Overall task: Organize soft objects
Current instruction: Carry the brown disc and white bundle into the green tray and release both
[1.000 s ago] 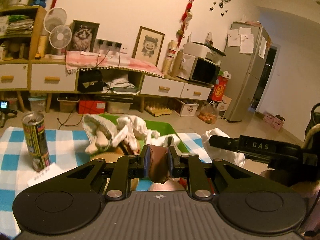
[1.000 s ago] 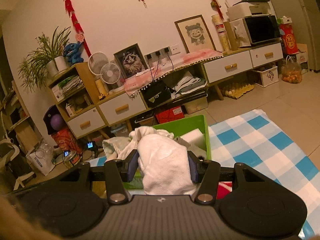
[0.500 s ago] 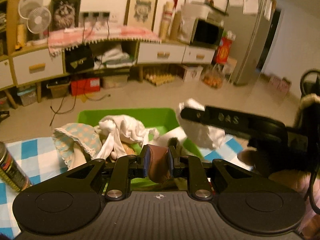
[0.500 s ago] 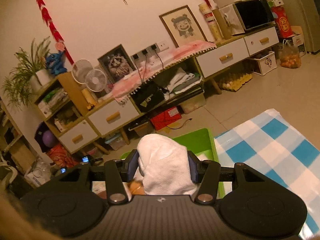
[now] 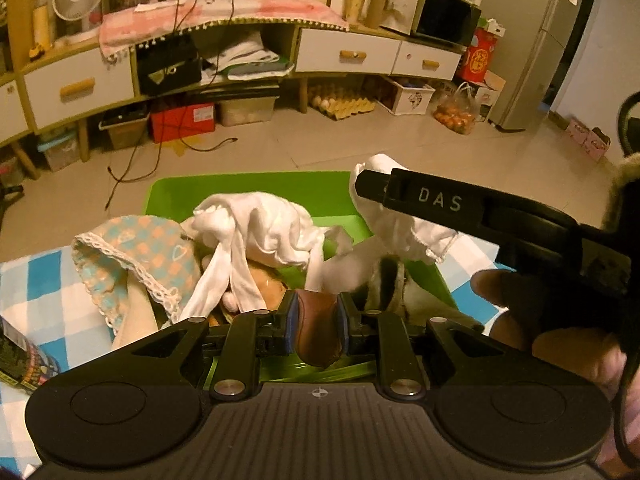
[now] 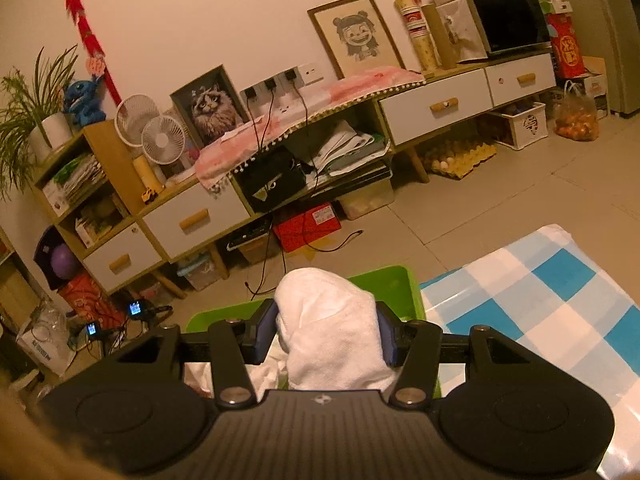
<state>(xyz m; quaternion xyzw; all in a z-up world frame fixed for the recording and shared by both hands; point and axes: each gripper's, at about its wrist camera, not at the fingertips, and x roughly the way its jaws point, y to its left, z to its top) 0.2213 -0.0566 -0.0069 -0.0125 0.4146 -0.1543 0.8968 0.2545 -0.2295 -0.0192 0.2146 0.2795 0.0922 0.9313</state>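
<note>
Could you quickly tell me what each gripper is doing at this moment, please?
Left gripper: closed on a brown soft object.
Right gripper: closed on a white cloth.

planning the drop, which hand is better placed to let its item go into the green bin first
Probably the right. Its hand-held gripper holds the white cloth over the green bin, clear of the pile. The left hand-held gripper holds a brown soft item low at the near rim, behind piled clothes.
</note>
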